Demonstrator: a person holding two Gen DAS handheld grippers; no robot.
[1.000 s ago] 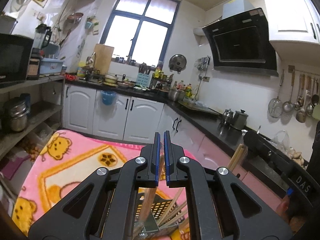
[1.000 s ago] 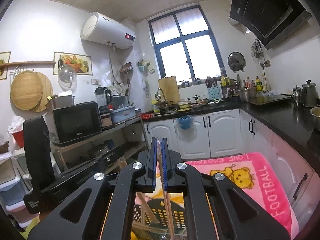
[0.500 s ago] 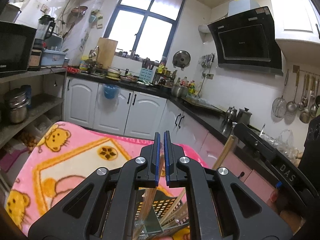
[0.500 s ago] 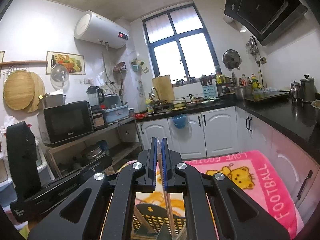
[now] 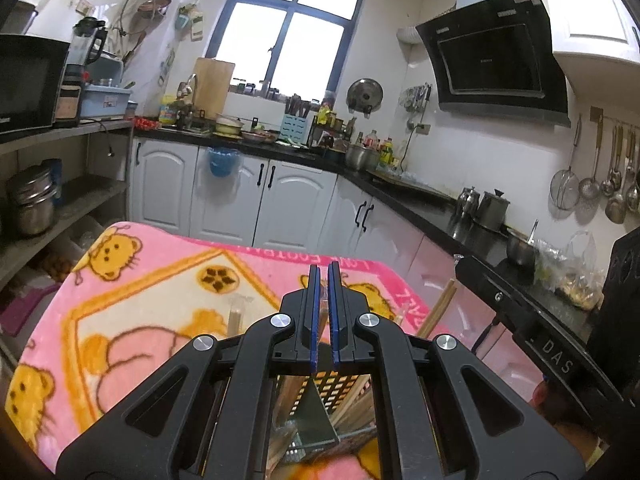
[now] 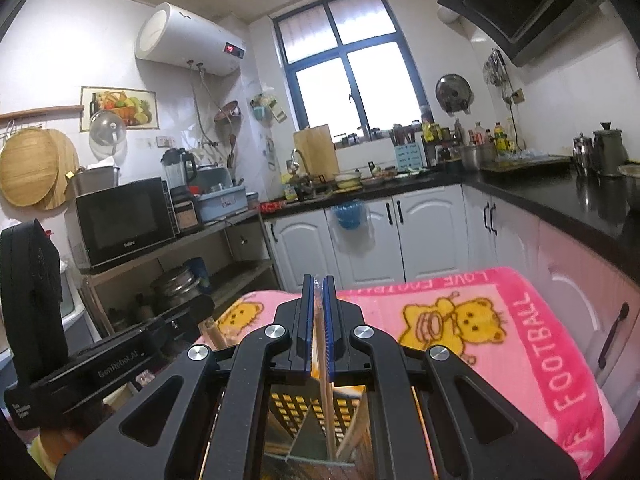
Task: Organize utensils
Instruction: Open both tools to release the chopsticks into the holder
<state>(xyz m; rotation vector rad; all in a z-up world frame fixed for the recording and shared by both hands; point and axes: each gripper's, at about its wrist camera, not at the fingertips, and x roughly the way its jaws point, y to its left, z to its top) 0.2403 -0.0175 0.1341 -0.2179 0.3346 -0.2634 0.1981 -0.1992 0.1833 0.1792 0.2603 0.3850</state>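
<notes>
My left gripper (image 5: pixel 324 276) is shut on a wooden utensil whose handle (image 5: pixel 294 394) runs down between the arms into a black perforated utensil holder (image 5: pixel 336 390) below it. My right gripper (image 6: pixel 318 286) is shut on a thin wooden chopstick (image 6: pixel 328 416) that reaches down into the same holder (image 6: pixel 298 406). Several more wooden chopsticks (image 5: pixel 438 314) lean out of the holder. The holder stands on a pink bear-print blanket (image 5: pixel 160 292), which also shows in the right wrist view (image 6: pixel 520 344).
The other gripper's black body shows at the right in the left wrist view (image 5: pixel 540 344) and at the left in the right wrist view (image 6: pixel 104 364). White cabinets (image 5: pixel 224 196) and a black countertop (image 6: pixel 560 200) lie beyond. A shelf with a microwave (image 6: pixel 120 220) stands at left.
Both grippers have sunk and tilted down, so more of the blanket shows. Both stay shut on their utensils over the holder.
</notes>
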